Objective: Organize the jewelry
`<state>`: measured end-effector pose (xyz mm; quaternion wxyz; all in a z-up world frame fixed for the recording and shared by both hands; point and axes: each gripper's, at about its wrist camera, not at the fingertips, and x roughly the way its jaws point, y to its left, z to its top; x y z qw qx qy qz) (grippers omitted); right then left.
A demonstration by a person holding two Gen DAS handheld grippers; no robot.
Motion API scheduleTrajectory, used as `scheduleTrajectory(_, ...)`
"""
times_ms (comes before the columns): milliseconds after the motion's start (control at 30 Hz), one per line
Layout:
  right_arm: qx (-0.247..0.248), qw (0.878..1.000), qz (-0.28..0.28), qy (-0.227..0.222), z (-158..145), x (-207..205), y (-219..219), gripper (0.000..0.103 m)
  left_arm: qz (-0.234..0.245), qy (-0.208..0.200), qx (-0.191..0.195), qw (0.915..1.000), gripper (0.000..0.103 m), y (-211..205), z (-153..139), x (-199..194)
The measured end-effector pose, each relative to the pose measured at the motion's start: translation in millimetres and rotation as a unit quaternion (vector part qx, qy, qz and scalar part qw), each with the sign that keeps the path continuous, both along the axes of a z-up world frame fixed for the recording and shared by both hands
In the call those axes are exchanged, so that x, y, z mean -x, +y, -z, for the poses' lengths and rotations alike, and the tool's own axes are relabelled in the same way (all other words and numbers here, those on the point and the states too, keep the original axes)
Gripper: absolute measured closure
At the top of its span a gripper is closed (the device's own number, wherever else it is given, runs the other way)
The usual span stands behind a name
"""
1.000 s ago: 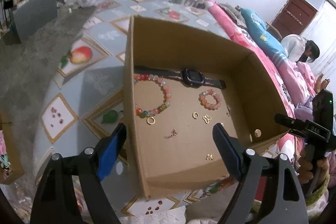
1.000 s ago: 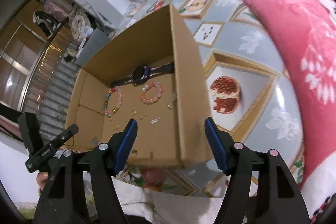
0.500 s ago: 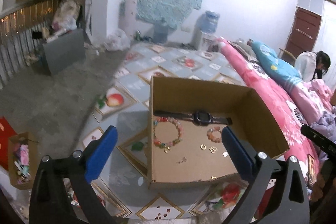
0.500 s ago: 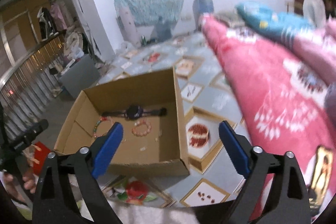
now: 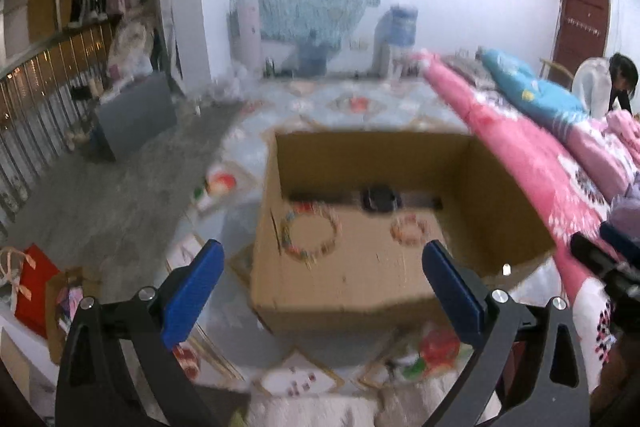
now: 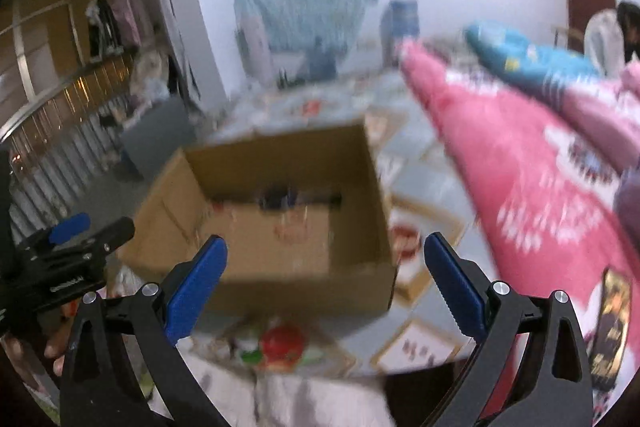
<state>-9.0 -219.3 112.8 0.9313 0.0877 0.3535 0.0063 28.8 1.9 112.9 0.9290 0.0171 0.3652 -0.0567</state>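
Note:
An open cardboard box (image 5: 372, 155) sits on the patterned floor mat. Inside lie a black watch (image 5: 378, 198), a large multicoloured bead bracelet (image 5: 332, 227) and a small pink bead bracelet (image 5: 396, 231); smaller pieces are lost in blur. My left gripper (image 5: 322, 247) hangs open in front of the box's near wall, nothing between its blue pads. My right gripper (image 6: 325, 245) is also held back from the box (image 6: 280, 287), its jaws opening and empty. Each gripper shows at the edge of the other's view: the right gripper (image 5: 608, 263) and the left gripper (image 6: 80, 239).
A pink blanket (image 5: 540, 155) runs along the right of the mat (image 5: 352, 103), with a phone (image 6: 610, 323) lying on it. A person (image 5: 616, 83) sits at the far right. A grey bin (image 5: 136, 111) and a railing stand left; a red bag (image 5: 36, 283) sits near left.
Both grippers opened wider and drew back and up from the box. The box now looks smaller and more of the room shows.

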Motion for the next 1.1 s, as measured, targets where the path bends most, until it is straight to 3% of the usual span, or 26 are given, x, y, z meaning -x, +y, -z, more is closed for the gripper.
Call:
scheduleTrajectory(133, -0.005, 0.997, 0.003, 0.076, 30, -18, 10, 0.008, 0.005, 0.077, -0.007, 0.997, 0.006, -8, 32, -3)
scheduleTrajectory(233, 0.007, 0.996, 0.004, 0.091, 36, -23, 16, 0.008, 0.0, 0.107, -0.007, 0.9942, 0.006, -9, 45, -5)
scheduleTrajectory(633, 0.019, 0.992, -0.003, 0.123, 48, -22, 34, 0.008, -0.005, 0.136, -0.015, 0.9906, 0.006, -9, 57, -15)
scheduleTrajectory(1100, 0.023, 0.991, -0.001, 0.13, 50, -21, 31, 0.008, -0.007, 0.139, -0.033, 0.9897, 0.006, -15, 59, -16)
